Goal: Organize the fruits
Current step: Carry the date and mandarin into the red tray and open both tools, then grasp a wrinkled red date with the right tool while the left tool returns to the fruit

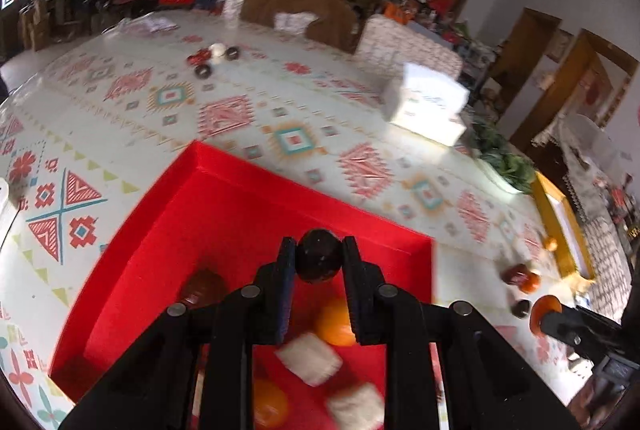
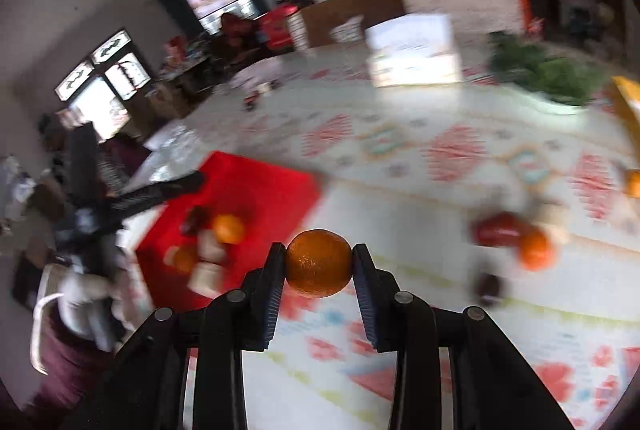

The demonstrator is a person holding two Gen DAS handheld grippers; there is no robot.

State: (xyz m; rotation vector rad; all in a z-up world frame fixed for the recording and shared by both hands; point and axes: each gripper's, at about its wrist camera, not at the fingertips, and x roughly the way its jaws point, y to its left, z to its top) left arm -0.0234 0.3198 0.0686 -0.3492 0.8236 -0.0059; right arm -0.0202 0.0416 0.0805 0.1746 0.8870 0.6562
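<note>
My left gripper is shut on a dark round fruit and holds it over the red tray. The tray holds two oranges, a dark red fruit and two pale wrapped pieces. My right gripper is shut on an orange above the patterned tablecloth, right of the tray. It shows in the left wrist view at the right. Loose fruit lies on the cloth: a red fruit, an orange and a dark one.
A white box stands on the table at the back right. A bowl of greens and a yellow-edged box sit at the right edge. A small group of fruit lies far back. Cardboard boxes stand behind the table.
</note>
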